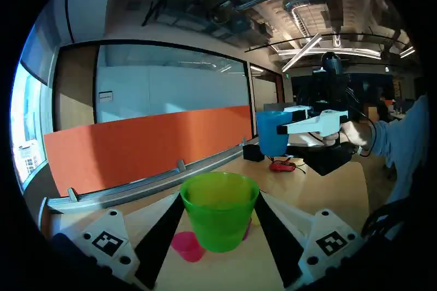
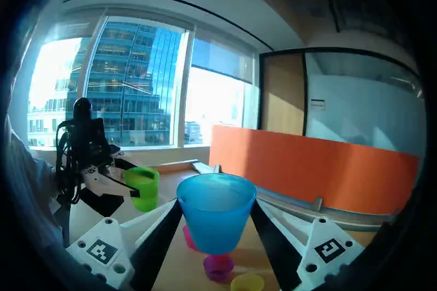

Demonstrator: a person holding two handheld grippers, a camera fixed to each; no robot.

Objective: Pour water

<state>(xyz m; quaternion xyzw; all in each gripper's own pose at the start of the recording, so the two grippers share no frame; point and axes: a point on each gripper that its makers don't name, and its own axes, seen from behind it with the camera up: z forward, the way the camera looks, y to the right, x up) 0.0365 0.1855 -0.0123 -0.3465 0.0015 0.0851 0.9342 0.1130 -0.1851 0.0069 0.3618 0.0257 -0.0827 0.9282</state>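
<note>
Blue cup (image 2: 217, 212) upright, mouth up; green cup (image 1: 219, 209) likewise.

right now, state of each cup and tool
green plastic cup, upright, raised
blue plastic cup, upright, raised
left tool, shut on green plastic cup
right tool, shut on blue plastic cup
small pink cup, standing on table
small purple cup, standing on table
small yellow cup, standing on table

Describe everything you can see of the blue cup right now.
The blue cup is a smooth, translucent-looking plastic tumbler, wider at its round rim than at its base, without a handle. It stands upright, raised clear of the wooden table, clamped at its sides between both fingers of the right gripper. The left gripper view shows it held in the air, apart from the green cup. Whether it holds water cannot be told.
</note>
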